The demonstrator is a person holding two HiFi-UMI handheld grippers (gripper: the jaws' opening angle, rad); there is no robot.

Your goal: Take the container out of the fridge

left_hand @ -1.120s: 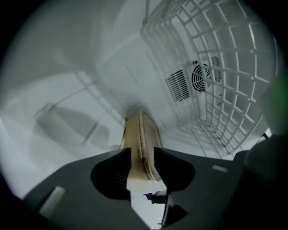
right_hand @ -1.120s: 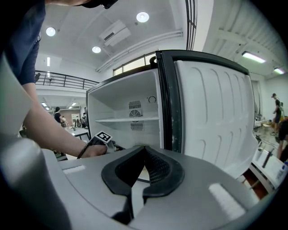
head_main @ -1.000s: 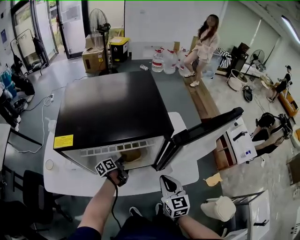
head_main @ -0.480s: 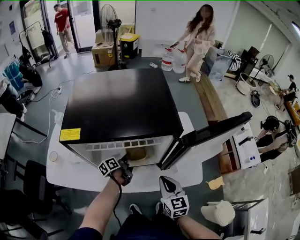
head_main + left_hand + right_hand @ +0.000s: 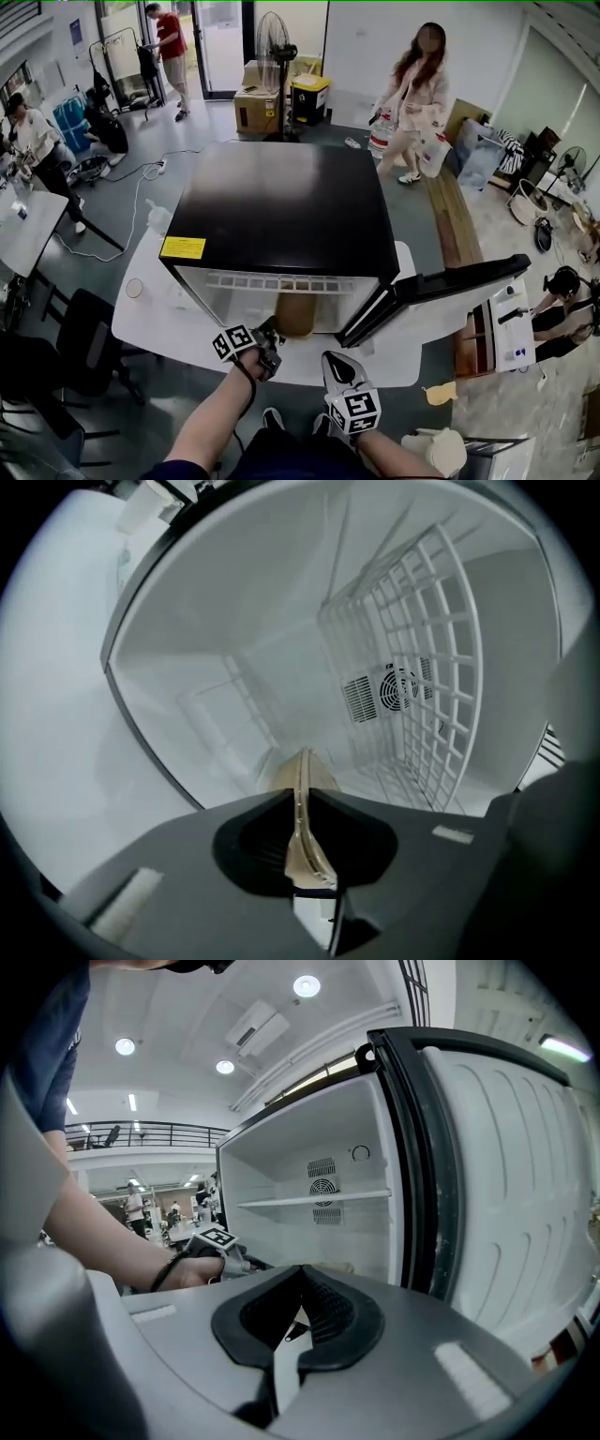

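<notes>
The black-topped fridge stands on a white table with its door swung open to the right. A tan container sticks out of the fridge's front opening. My left gripper is at its near edge. In the left gripper view the jaws have just been closing, and the gripper now pinches the container's thin tan rim, with the white wire shelf behind. My right gripper hangs shut and empty in front of the table. Its own view has the gripper facing the open fridge.
The white table juts out left and front of the fridge, with a small cup on it. A dark chair stands at the left. The open door fills the right. People, a fan and boxes stand far behind.
The left gripper has drawn back from the fridge opening and a little up, bringing the tan container out past the front edge. The right gripper shifted slightly.
</notes>
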